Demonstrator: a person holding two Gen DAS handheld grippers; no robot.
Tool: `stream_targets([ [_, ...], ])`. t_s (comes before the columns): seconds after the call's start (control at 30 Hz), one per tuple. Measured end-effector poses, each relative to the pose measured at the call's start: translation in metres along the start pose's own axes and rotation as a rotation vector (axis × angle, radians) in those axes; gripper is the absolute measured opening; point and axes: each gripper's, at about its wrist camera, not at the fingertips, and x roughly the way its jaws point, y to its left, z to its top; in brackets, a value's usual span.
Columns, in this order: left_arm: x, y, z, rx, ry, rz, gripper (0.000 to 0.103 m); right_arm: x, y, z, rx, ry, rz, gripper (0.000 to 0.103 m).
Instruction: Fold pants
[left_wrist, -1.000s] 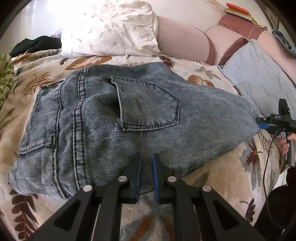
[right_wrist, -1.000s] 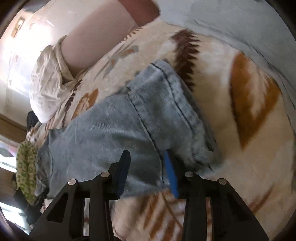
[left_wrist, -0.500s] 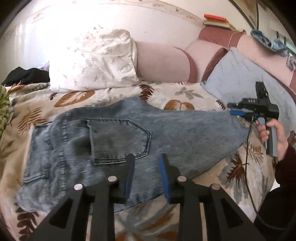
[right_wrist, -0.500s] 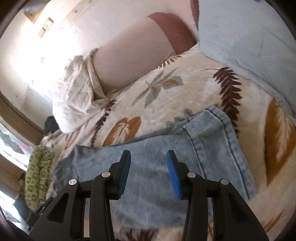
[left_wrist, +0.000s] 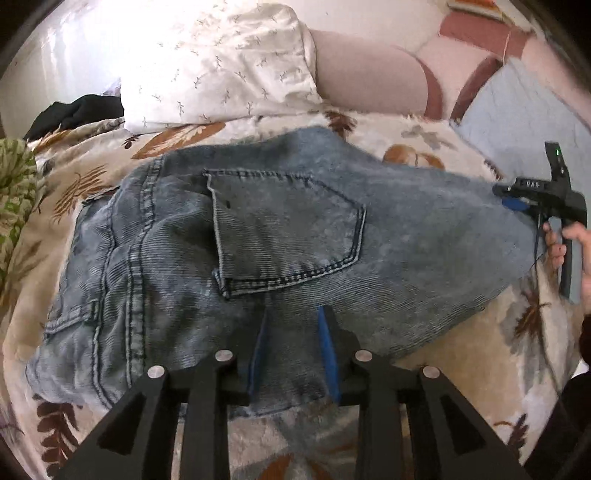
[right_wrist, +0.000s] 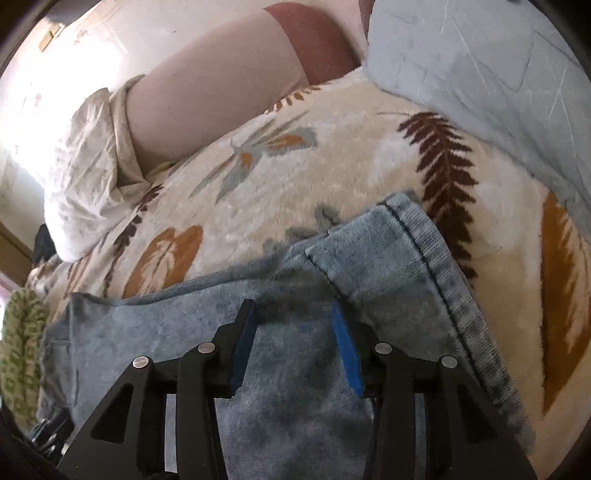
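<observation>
Faded blue jeans (left_wrist: 258, 236) lie flat on a leaf-patterned blanket, back pocket up, waist to the left, legs folded together and running right. My left gripper (left_wrist: 293, 314) is open, low over the jeans' near edge below the pocket. My right gripper (right_wrist: 293, 314) is open, hovering over the hem end of the jeans (right_wrist: 388, 266). The right gripper also shows in the left wrist view (left_wrist: 517, 197), at the far right end of the jeans, held by a hand.
A white patterned pillow (left_wrist: 218, 62) and a pink bolster (left_wrist: 369, 85) lie behind the jeans. A pale blue quilted cushion (right_wrist: 480, 66) lies by the hem end. Green patterned cloth (left_wrist: 14, 184) and dark clothing (left_wrist: 77, 110) sit at the left.
My left gripper has opened wider and dropped back close over the jeans' near edge. My right gripper has stayed open and come lower over the hem end.
</observation>
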Motion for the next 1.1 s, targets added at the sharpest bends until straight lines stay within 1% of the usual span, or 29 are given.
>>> stream_targets([
  [0.03,-0.005,0.004,0.001,-0.013,-0.01,-0.01,0.03,-0.002,0.003,0.0,0.005,-0.004,-0.012,0.043],
  [0.07,-0.013,0.009,0.001,-0.028,-0.036,-0.01,0.03,-0.008,0.007,-0.001,0.015,-0.01,-0.024,0.045],
  [0.1,-0.019,0.014,0.003,-0.036,-0.065,0.001,0.03,-0.019,0.016,-0.001,0.005,-0.031,-0.023,0.045],
  [0.13,-0.025,0.019,0.004,-0.044,-0.095,0.016,0.03,-0.031,0.031,-0.003,-0.044,-0.066,0.008,0.045],
  [0.17,-0.031,0.025,0.005,-0.059,-0.123,0.025,0.03,-0.043,0.047,-0.004,-0.093,-0.088,0.049,0.048],
  [0.2,-0.035,0.032,0.007,-0.084,-0.143,0.031,0.03,-0.056,0.068,-0.007,-0.139,-0.093,0.123,0.048],
  [0.27,-0.036,0.044,0.008,-0.133,-0.15,0.057,0.03,-0.063,0.095,-0.012,-0.169,-0.078,0.225,0.052],
  [0.3,-0.035,0.049,0.008,-0.15,-0.151,0.075,0.03,-0.061,0.112,-0.015,-0.186,-0.061,0.274,0.056],
  [0.37,-0.032,0.056,0.008,-0.182,-0.149,0.101,0.03,-0.045,0.153,-0.02,-0.22,0.016,0.329,0.056],
  [0.43,-0.025,0.063,0.007,-0.206,-0.117,0.135,0.03,-0.027,0.187,-0.022,-0.236,0.073,0.372,0.056],
  [0.47,-0.022,0.066,0.006,-0.219,-0.107,0.136,0.03,-0.015,0.207,-0.023,-0.234,0.108,0.407,0.056],
  [0.5,-0.019,0.068,0.005,-0.226,-0.093,0.141,0.03,-0.005,0.22,-0.023,-0.226,0.142,0.432,0.056],
  [0.53,-0.015,0.068,0.003,-0.22,-0.072,0.163,0.03,0.006,0.235,-0.024,-0.215,0.175,0.45,0.055],
  [0.57,-0.012,0.068,0.002,-0.209,-0.051,0.187,0.03,0.015,0.247,-0.025,-0.209,0.193,0.451,0.053],
  [0.6,-0.008,0.068,0.0,-0.203,-0.033,0.192,0.03,0.026,0.261,-0.026,-0.213,0.209,0.442,0.05],
  [0.63,-0.007,0.069,-0.002,-0.208,-0.028,0.184,0.03,0.036,0.274,-0.028,-0.222,0.222,0.431,0.046],
  [0.7,-0.007,0.071,-0.003,-0.198,-0.028,0.177,0.03,0.058,0.292,-0.032,-0.214,0.248,0.418,0.043],
  [0.77,-0.007,0.072,-0.004,-0.194,-0.024,0.169,0.03,0.071,0.299,-0.035,-0.2,0.262,0.38,0.031],
  [0.8,-0.006,0.074,-0.004,-0.197,-0.021,0.163,0.03,0.082,0.302,-0.036,-0.188,0.266,0.36,0.029],
  [0.83,-0.006,0.074,-0.004,-0.198,-0.018,0.16,0.03,0.093,0.304,-0.036,-0.183,0.274,0.346,0.024],
  [0.87,-0.006,0.075,-0.004,-0.196,-0.015,0.157,0.03,0.101,0.304,-0.037,-0.182,0.283,0.318,0.017],
  [0.9,-0.006,0.075,-0.004,-0.191,-0.015,0.154,0.03,0.111,0.305,-0.038,-0.177,0.294,0.279,0.015],
  [0.93,-0.007,0.075,-0.004,-0.183,-0.016,0.152,0.03,0.121,0.305,-0.039,-0.172,0.299,0.266,0.013],
  [1.03,-0.007,0.077,-0.005,-0.174,-0.023,0.144,0.03,0.133,0.305,-0.036,-0.156,0.282,0.256,0.009],
  [1.1,-0.011,0.079,-0.007,-0.192,-0.036,0.132,0.03,0.138,0.302,-0.033,-0.142,0.27,0.247,0.004],
])
